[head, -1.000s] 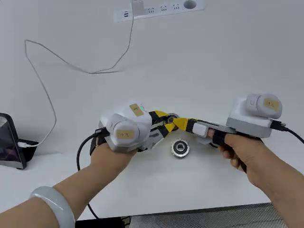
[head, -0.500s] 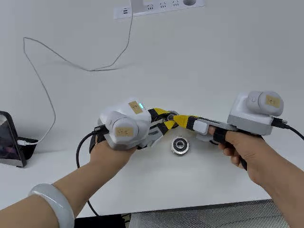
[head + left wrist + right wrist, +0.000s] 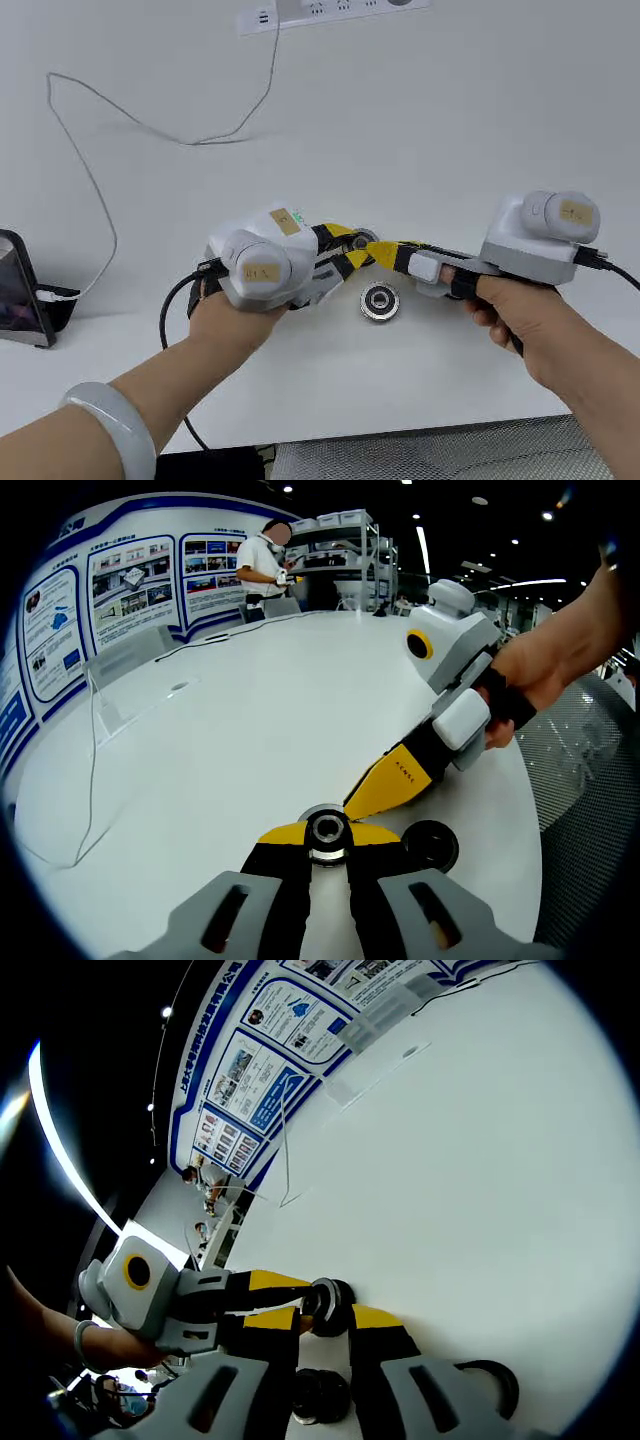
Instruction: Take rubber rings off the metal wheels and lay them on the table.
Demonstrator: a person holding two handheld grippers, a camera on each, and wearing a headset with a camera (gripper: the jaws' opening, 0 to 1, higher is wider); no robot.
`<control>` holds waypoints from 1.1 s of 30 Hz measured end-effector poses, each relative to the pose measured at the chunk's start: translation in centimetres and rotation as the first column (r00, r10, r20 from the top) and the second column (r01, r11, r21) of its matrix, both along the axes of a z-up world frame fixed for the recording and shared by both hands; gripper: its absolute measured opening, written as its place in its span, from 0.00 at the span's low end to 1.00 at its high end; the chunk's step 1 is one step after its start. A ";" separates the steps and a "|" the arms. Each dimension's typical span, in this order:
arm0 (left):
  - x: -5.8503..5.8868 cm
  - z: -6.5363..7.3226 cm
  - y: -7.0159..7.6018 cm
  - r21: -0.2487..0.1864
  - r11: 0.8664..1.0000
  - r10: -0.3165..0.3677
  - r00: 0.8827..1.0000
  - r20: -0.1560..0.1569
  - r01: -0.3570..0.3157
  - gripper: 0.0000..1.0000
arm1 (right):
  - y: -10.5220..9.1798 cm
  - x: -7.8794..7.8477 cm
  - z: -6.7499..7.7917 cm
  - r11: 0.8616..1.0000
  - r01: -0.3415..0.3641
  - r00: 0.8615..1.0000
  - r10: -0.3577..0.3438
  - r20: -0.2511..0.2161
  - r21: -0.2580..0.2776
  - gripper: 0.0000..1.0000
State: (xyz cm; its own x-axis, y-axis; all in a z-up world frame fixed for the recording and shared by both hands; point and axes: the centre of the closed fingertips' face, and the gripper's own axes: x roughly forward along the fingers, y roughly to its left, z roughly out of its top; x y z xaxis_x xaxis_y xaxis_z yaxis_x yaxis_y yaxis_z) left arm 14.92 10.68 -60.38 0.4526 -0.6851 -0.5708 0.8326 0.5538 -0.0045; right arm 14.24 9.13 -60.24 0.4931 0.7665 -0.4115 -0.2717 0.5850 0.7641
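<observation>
The white table [image 3: 480,130] carries one loose metal wheel [image 3: 380,299], lying flat near the front edge with a dark band round its rim. I'll place everything from that wheel.

Just behind it and raised off the table, the two grippers meet tip to tip. The left gripper [image 3: 326,842] comes in from the wheel's left, held in the person's left hand. Its jaws are closed on a second metal wheel [image 3: 328,828], clamping it between their yellow tips. The right gripper [image 3: 325,1325] reaches in from the loose wheel's right. Its yellow-tipped jaws sit on either side of the held wheel, which looks black round its edge from that side. I cannot tell whether they are pinching it or merely flanking it.

Far behind the loose wheel, at the table's back edge, lies a white power strip [image 3: 330,12]. A thin grey cable [image 3: 90,180] runs from it across the table to a black device [image 3: 20,295] standing well off to the wheel's left. A pale bracelet [image 3: 110,430] circles the person's left wrist.
</observation>
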 end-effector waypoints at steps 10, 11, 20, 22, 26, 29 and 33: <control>0.0 0.1 -0.1 -0.001 1.000 0.000 1.000 -0.001 0.000 0.13 | 0.3 0.3 0.0 1.000 0.006 1.000 -0.006 -0.007 0.016 0.22; 0.0 0.1 -0.1 -0.002 1.000 0.001 1.000 -0.001 -0.001 0.13 | 0.3 0.3 0.0 1.000 0.005 1.000 -0.005 -0.006 0.014 0.22; -0.1 0.1 0.0 -0.001 1.000 0.001 1.000 -0.002 -0.001 0.13 | 0.4 0.4 0.1 1.000 0.006 1.000 -0.006 -0.001 0.017 0.24; 0.0 0.0 0.0 0.001 1.000 0.000 1.000 -0.002 0.000 0.13 | 0.3 0.5 0.2 1.000 0.011 1.000 -0.011 0.007 0.010 0.24; 0.0 0.0 0.0 0.000 1.000 0.001 1.000 -0.002 -0.001 0.13 | 0.5 0.3 0.3 1.000 -0.002 1.000 0.002 0.003 0.022 0.24; 0.0 0.0 0.1 0.001 1.000 0.002 1.000 -0.002 -0.002 0.13 | 0.4 0.4 0.1 1.000 0.001 1.000 -0.001 0.000 0.018 0.24; 0.0 0.0 0.0 0.001 1.000 0.002 1.000 -0.002 -0.002 0.13 | 0.4 0.6 0.1 1.000 0.007 1.000 -0.007 -0.001 0.020 0.24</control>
